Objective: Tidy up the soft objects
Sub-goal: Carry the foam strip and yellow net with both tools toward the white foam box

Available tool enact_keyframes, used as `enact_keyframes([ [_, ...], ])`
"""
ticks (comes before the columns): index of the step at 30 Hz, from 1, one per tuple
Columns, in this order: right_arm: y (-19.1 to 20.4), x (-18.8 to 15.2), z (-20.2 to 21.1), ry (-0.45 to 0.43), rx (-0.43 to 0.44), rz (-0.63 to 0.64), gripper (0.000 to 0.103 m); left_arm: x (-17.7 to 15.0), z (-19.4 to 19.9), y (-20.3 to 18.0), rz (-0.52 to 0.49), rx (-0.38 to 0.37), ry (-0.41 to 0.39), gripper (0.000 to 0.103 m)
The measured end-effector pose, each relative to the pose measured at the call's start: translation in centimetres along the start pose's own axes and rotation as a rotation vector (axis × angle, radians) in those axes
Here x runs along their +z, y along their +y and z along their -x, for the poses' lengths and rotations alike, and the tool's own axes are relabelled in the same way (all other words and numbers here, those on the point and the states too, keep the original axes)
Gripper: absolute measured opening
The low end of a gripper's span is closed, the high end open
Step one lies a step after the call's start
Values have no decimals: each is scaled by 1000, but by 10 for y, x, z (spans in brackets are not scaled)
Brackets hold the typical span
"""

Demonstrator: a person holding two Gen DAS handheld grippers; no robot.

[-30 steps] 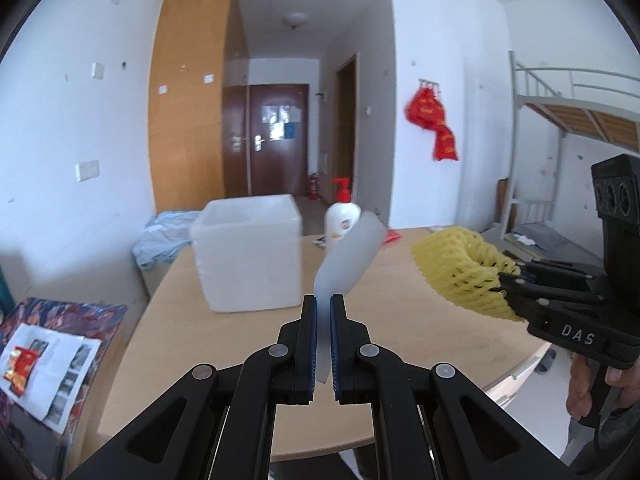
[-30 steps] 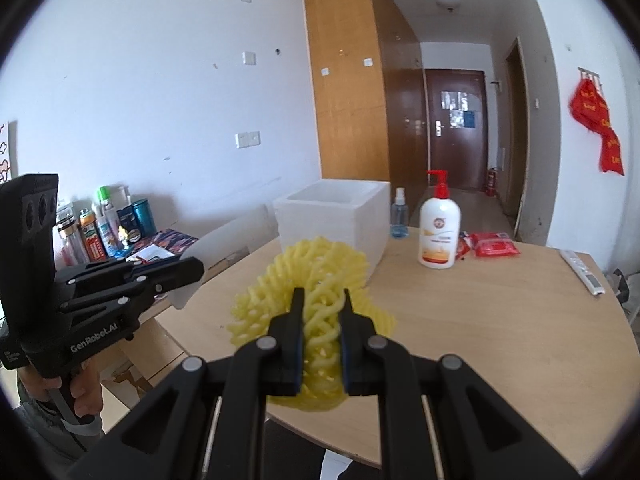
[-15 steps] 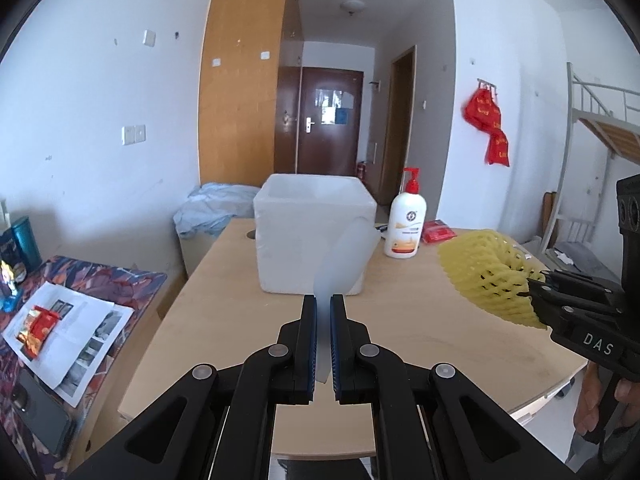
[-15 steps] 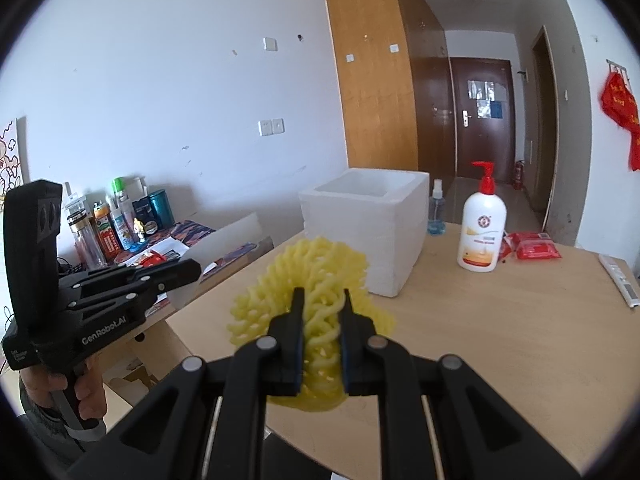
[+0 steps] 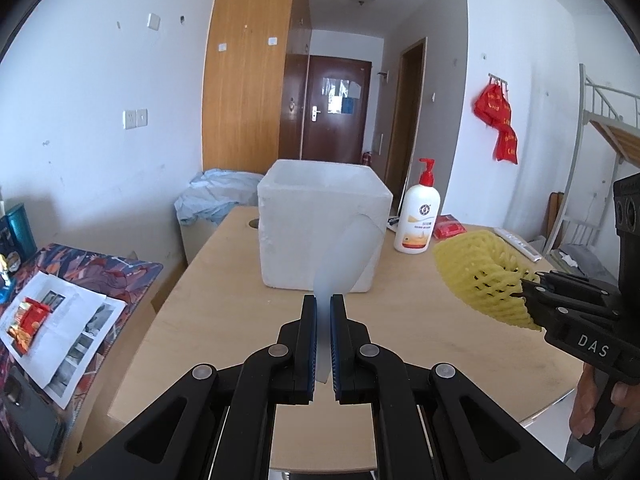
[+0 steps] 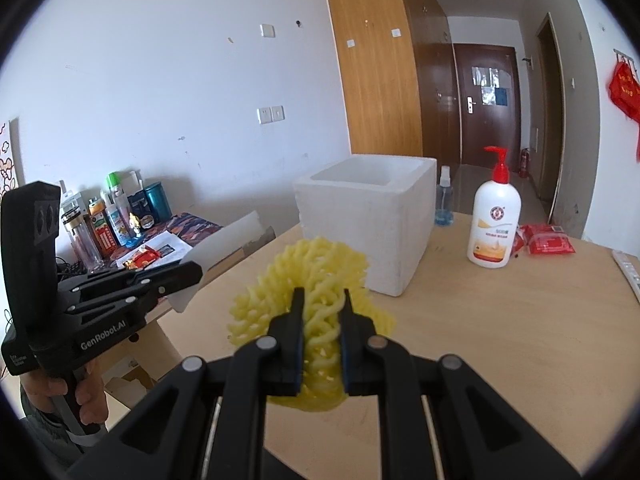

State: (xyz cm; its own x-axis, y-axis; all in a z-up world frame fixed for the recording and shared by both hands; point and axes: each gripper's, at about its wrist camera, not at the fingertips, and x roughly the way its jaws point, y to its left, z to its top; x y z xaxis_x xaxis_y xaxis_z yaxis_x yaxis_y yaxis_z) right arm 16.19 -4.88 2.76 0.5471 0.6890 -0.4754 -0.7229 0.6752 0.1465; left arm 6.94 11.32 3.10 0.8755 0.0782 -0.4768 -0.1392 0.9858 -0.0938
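Both hand-held grippers have drawn closer to the open white foam box [image 5: 324, 236] on the light wooden table [image 5: 420, 320]. The left gripper [image 5: 323, 312] is clamped on a thin translucent white foam sheet [image 5: 348, 256] held above the table before the box, and the right gripper [image 6: 322, 308] is clamped on a yellow foam fruit net [image 6: 316, 276], also in the air.

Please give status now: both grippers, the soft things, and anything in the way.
Left gripper shut on white foam sheet. Right gripper shut on yellow foam net. Open white foam box ahead on table; path clear.
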Motion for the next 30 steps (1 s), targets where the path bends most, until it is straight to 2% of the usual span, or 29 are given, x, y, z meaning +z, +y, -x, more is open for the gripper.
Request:
enact_keyframes([
  [8, -4, 6, -12, 18, 0, -11, 17, 8, -13, 3, 6, 9, 15, 6],
  [14, -7, 23, -13, 8, -8, -5, 17, 24, -15, 4, 0, 14, 1, 6],
  [25, -3, 63, -2, -57, -23, 37, 17, 64, 1, 3, -14, 27, -81, 6],
  [30, -6, 70, -1, -76, -21, 46, 17, 75, 6, 0, -29, 31, -100, 6],
])
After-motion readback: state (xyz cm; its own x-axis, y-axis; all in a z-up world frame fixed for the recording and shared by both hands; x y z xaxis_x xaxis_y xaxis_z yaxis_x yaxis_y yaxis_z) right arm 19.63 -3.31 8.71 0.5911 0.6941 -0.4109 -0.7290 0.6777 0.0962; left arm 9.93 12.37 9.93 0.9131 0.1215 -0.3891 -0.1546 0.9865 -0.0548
